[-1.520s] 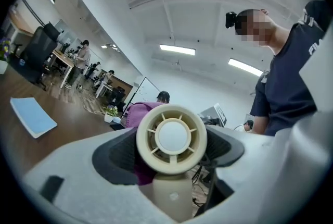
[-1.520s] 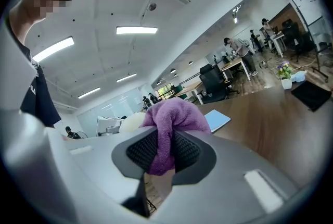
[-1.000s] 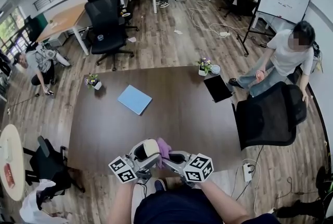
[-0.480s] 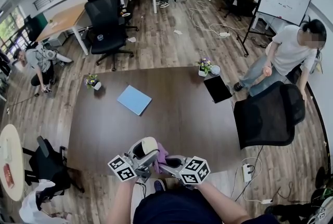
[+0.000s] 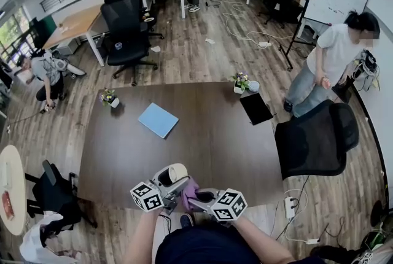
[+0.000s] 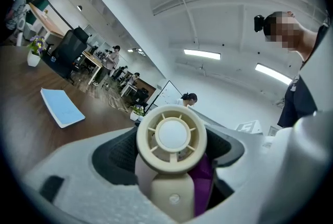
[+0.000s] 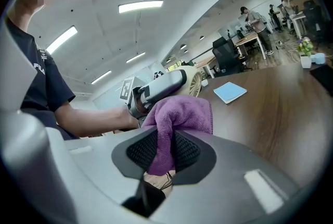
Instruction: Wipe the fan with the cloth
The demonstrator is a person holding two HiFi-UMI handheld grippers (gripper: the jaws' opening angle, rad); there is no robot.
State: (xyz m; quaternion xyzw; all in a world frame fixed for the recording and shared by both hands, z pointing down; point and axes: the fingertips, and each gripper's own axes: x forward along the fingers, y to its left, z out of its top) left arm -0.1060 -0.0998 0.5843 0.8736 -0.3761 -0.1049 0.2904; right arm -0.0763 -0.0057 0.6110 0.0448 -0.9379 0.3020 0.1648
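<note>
Table [image 5: 209, 134] of dark wood fills the middle; over its near edge both grippers sit lower than a second ago. Fingers of the left gripper [image 6: 169, 181], spread wide, clamp the cream fan [image 6: 171, 136] by its stem. Those of the right gripper [image 7: 163, 155], nearly together, pinch the purple cloth [image 7: 182, 113], which has dropped from the fan's head to beside its stem.
</note>
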